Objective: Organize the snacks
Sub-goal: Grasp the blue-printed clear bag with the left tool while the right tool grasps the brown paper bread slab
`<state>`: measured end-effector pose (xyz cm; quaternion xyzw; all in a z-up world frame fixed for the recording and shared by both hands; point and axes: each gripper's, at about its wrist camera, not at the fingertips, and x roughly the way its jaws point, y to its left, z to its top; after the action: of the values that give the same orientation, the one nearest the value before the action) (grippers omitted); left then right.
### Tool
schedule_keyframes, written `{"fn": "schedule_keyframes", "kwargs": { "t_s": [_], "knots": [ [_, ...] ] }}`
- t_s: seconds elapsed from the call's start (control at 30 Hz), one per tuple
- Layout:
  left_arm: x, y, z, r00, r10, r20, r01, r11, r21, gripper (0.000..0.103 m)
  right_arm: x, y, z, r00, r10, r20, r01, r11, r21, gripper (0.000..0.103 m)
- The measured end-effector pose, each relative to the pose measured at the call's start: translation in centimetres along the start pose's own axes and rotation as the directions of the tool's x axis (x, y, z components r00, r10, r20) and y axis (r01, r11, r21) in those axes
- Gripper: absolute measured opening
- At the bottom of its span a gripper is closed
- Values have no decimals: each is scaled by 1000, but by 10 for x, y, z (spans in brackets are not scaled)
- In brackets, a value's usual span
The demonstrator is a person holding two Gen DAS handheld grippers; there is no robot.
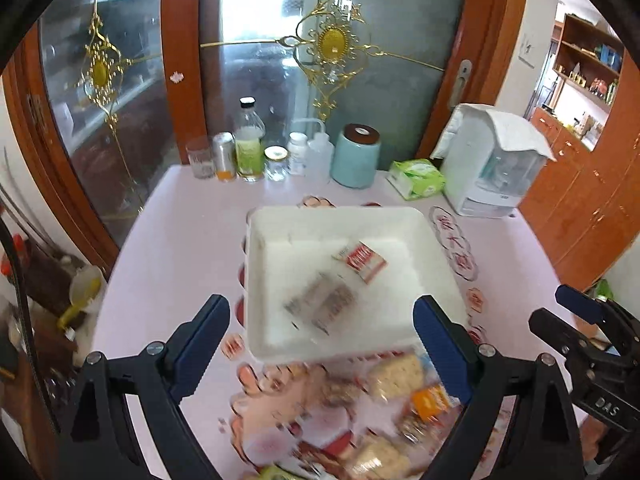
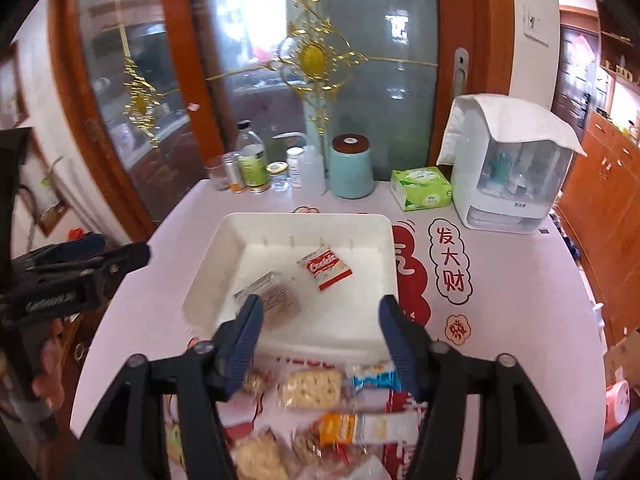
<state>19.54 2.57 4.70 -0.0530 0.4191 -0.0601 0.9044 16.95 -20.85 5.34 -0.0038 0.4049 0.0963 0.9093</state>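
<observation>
Both sets of tongs were hovering over the tabletop (image 2: 520,320) with nothing in them. The left tongs (image 1: 322,344) were spread wide, pads clear of everything, and the right tongs (image 2: 320,344) were parted too, a bit less wide, also empty. Just ahead of both sat the white tray (image 2: 240,232), and inside it were two snacks: a red-and-white packet (image 2: 326,268) further in, ahead of the right tongs and a bit toward their left finger, and a clear-wrapped brownish bar (image 2: 276,300) lying right by the tip of the right tongs' left finger, though from the view I couldn't tell if it was touching. In the left view that same bar (image 1: 324,304) was pretty blurred, sitting between the two left fingers and ahead of them. The rest of the snacks were still out on the tabletop, below and behind the fingertips on the near side of the tray: a cracker pack (image 2: 312,388), a blue-and-white wrapper (image 2: 374,376) next to it, and an orange-and-white packet (image 2: 360,428) closer in. Way past the tray, at the far edge, were a teal canister (image 2: 351,168), a green tissue pack (image 2: 422,188) and a white appliance (image 2: 508,184) with a cloth over it.
</observation>
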Motion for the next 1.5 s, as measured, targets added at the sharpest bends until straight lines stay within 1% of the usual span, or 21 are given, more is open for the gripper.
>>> {"fn": "schedule_keyframes", "kwargs": {
  "t_s": [0.07, 0.13, 0.23, 0.37, 0.43, 0.57, 0.67, 0.77, 0.83, 0.9, 0.97, 1.0, 1.07, 1.1, 1.17, 1.2, 1.3, 1.37, 1.43, 1.47, 1.5],
  "knots": [
    [-12, -6, -11, 1000, -7, 0, 7, 1000, 6, 92, -19, -4, -8, 1000, 15, 18, -14, 1000, -9, 73],
    [-28, -14, -24, 1000, -4, 12, 4, 999, 34, 93, -37, -9, -19, 999, 19, 30, -18, 1000, -24, 74],
    [-48, -22, -45, 1000, -19, 18, 18, 998, 62, 93, -58, -16, -38, 999, -7, 38, 8, 1000, -27, 74],
    [-67, -28, -81, 999, -34, 10, 33, 996, 86, 93, -70, -25, -64, 1000, -6, 30, 6, 1000, -11, 74],
    [-72, -30, -100, 1000, -31, 3, 31, 995, 96, 93, -71, -23, -83, 1000, -8, 18, 9, 999, -31, 74],
    [-67, -34, -142, 998, -50, -41, 55, 989, 139, 93, -66, -17, -124, 998, 46, -40, -48, 998, -47, 74],
    [-51, -38, -178, 994, -57, -97, 75, 977, 197, 93, -57, -12, -154, 994, 62, -94, -69, 995, -71, 74],
    [-32, -44, -213, 986, -80, -149, 119, 954, 274, 93, -45, -9, -187, 985, 69, -160, -85, 992, -94, 74],
    [-19, -50, -236, 978, -93, -184, 153, 926, 346, 93, -34, -9, -207, 973, 81, -214, -103, 991, -91, 74],
    [-6, -57, -258, 967, -105, -232, 199, 881, 429, 93, -21, -9, -231, 957, 95, -274, -123, 989, -86, 74],
    [7, -64, -278, 955, -100, -279, 237, 824, 515, 93, -12, -6, -246, 947, 94, -307, -127, 988, -90, 71],
    [13, -67, -288, 948, -97, -304, 260, 788, 559, 93, -5, -5, -255, 941, 90, -326, -127, 987, -96, 69],
    [20, -73, -303, 938, -95, -333, 293, 729, 618, 93, 6, -2, -270, 931, 86, -354, -128, 987, -99, 68],
    [23, -75, -310, 934, -92, -344, 308, 693, 652, 93, 13, -2, -277, 923, 92, -374, -134, 987, -88, 68],
    [27, -77, -317, 928, -88, -363, 331, 641, 692, 93, 22, 1, -287, 909, 103, -403, -145, 987, -74, 67],
    [28, -77, -318, 923, -92, -373, 345, 628, 698, 93, 25, 2, -290, 906, 105, -411, -147, 986, -73, 67],
    [29, -81, -324, 909, -109, -403, 390, 568, 725, 93, 32, 13, -302, 896, 105, -431, -156, 984, -83, 67],
    [31, -85, -329, 906, -110, -409, 404, 517, 755, 93, 35, 20, -305, 895, 93, -435, -151, 983, -100, 67],
    [33, -89, -333, 907, -100, -408, 403, 481, 778, 93, 39, 25, -308, 897, 72, -437, -136, 984, -116, 67],
    [34, -90, -335, 904, -101, -414, 412, 462, 786, 95, 40, 24, -309, 897, 69, -436, -132, 985, -115, 67],
    [35, -92, -336, 904, -100, -415, 413, 452, 791, 98, 40, 22, -309, 898, 73, -434, -129, 987, -101, 67]
  ]
}}
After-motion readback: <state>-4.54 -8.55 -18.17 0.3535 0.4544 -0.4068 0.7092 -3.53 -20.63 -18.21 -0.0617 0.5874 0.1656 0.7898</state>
